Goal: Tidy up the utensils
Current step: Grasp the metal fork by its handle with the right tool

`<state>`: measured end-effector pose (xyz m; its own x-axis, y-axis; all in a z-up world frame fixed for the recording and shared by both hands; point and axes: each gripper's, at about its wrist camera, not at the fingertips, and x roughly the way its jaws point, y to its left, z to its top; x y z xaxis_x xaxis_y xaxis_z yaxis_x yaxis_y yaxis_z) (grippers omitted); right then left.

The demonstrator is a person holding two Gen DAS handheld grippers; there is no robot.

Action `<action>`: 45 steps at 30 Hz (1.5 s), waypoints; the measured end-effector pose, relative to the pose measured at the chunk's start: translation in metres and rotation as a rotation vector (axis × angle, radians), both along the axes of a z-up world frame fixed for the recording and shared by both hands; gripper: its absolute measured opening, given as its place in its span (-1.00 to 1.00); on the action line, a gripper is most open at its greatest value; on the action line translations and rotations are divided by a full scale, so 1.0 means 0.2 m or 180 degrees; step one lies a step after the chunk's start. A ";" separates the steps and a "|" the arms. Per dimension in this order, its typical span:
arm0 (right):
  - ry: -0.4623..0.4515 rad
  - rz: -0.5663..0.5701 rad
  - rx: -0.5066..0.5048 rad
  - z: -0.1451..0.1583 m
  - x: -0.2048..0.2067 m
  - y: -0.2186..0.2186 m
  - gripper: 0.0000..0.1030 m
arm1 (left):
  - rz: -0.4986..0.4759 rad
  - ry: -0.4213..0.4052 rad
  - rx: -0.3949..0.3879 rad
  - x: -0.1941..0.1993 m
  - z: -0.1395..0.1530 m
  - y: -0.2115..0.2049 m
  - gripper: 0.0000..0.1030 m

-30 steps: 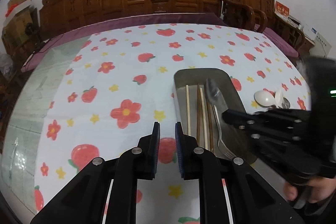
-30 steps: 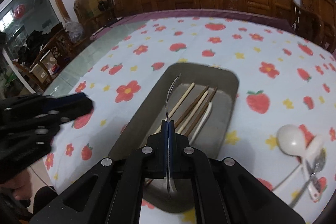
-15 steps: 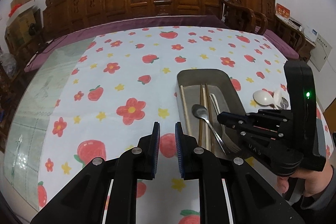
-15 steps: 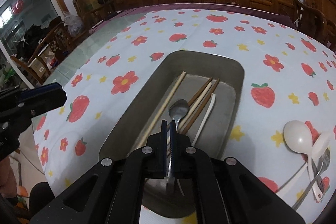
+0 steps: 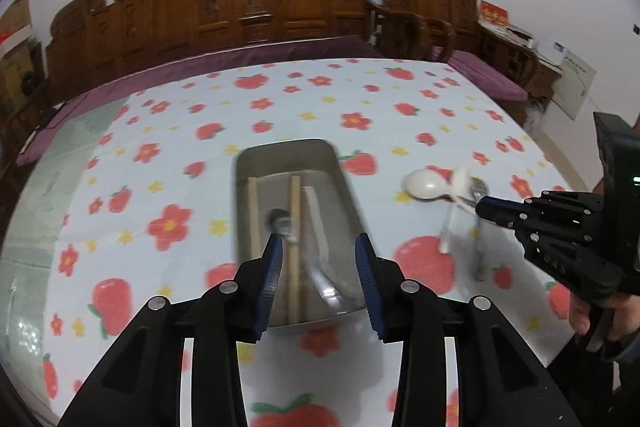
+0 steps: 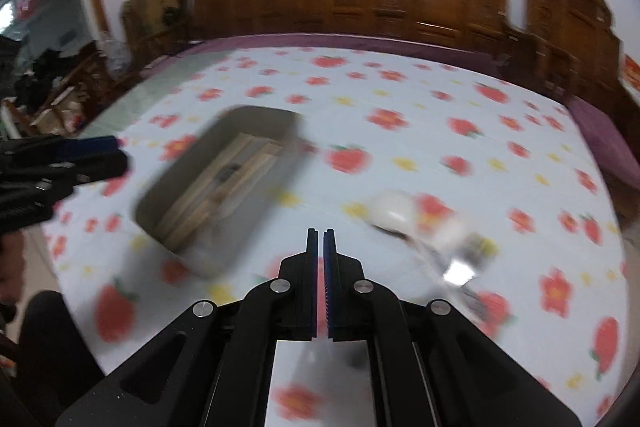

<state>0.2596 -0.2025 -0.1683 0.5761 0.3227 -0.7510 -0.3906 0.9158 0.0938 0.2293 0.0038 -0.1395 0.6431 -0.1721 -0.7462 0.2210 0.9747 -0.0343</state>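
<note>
Metal tray (image 5: 344, 183): holds chopsticks (image 5: 295, 227), spoon (image 5: 280, 221). White spoon (image 5: 424, 183) on cloth. Left gripper (image 5: 318, 259) wide open, empty; right gripper (image 6: 319, 251) nearly closed, empty. Risk: blurred swing knocking loose cutlery

A metal tray (image 5: 348, 187) holds chopsticks (image 5: 295, 227) and a spoon (image 5: 280, 221); at its 3 o'clock, white spoons (image 5: 424, 183) lie loose.

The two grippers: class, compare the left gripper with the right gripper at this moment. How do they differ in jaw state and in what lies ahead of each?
The left gripper has its jaws spread wide, while the right gripper has its jaws closed with only a slit between.
The left gripper points at the metal tray of utensils; the right gripper points at tablecloth between the tray and the white spoon.
Both are black with blue pads and hold nothing.
</note>
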 end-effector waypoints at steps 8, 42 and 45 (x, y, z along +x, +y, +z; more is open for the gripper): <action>0.0208 -0.0405 -0.0040 -0.19 0.02 -0.24 -0.58 | -0.0155 0.0013 -0.0100 -0.03 -0.04 -0.19 -0.30; 0.0629 -0.1260 -0.0176 -0.37 0.00 -0.42 -0.83 | -0.0364 0.0074 -0.0201 -0.10 -0.13 -0.43 -0.30; 0.0567 -0.1166 -0.0235 -0.33 -0.04 -0.48 -0.83 | -0.0366 0.0105 -0.0206 -0.08 -0.16 -0.48 -0.30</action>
<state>0.2522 -0.2977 -0.2352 0.5018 0.0621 -0.8627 -0.0211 0.9980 0.0595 0.2140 -0.0920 -0.1725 0.5916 -0.2917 -0.7516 0.3289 0.9385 -0.1053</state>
